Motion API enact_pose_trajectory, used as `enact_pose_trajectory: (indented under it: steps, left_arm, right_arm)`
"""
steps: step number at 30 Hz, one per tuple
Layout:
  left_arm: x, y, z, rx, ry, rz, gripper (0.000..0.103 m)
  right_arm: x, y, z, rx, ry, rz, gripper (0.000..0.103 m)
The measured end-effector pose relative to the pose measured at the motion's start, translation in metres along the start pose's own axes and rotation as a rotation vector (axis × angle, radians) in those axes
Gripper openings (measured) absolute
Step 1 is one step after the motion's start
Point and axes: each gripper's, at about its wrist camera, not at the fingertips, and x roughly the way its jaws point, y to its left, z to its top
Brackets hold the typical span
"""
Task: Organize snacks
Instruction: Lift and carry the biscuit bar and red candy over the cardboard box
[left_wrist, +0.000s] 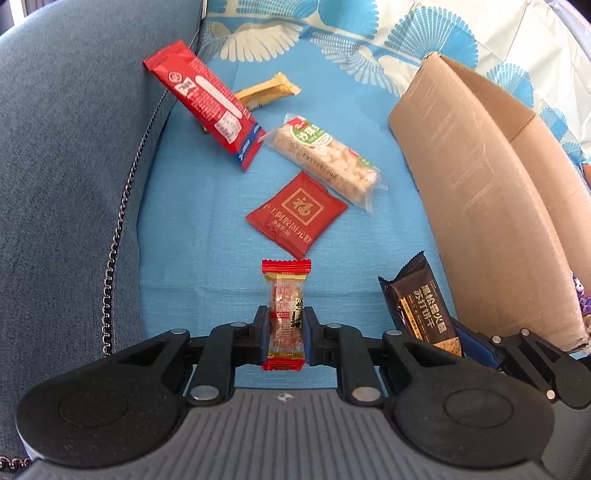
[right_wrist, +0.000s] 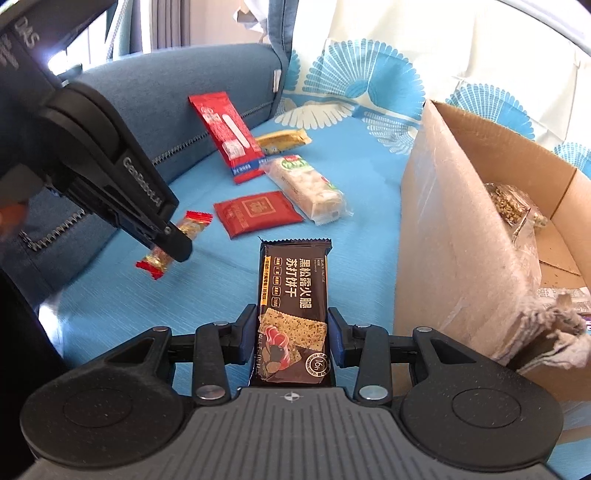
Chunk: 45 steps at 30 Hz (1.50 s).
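The left tool (left_wrist: 286, 325) is clenched on a red-ended candy (left_wrist: 286, 314), held above the sofa seat (left_wrist: 207, 229). The right tool (right_wrist: 291, 332) grips a dark cracker packet (right_wrist: 293, 295) just beside the cardboard box (right_wrist: 443, 236) near the seat's right edge.

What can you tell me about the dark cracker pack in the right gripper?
The cracker pack is a long, flat, glossy dark-brown wrapper with crimped ends, pale Chinese lettering, an orange side strip and a picture of seeded crackers with ham. It looks sealed and uncrushed. The right gripper has its jaws shut on the pack's long edges near the lower end, so it juts forward above the blue sofa cover, just left of the cardboard box. Nothing else touches it.
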Motion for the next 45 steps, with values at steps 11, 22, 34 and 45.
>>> enact_pose_trajectory:
  steps: [11, 22, 34, 45]
  left_arm:
    - [-0.025, -0.001, -0.008, 0.011, -0.111, -0.003, 0.019]
    - [-0.069, -0.002, -0.027, 0.048, -0.369, -0.009, 0.019]
    - [-0.091, -0.016, -0.038, 0.099, -0.53, -0.013, 0.019]
    - [-0.076, -0.007, -0.024, 0.053, -0.474, -0.02, 0.02]
  right_arm:
    - [-0.05, 0.012, -0.002, -0.048, -0.134, 0.059, 0.041]
    - [-0.12, -0.003, 0.034, -0.021, -0.308, -0.024, 0.041]
    - [-0.144, -0.113, 0.049, 0.113, -0.467, -0.183, 0.041]
    - [-0.126, -0.16, 0.021, 0.272, -0.503, -0.208, 0.041]
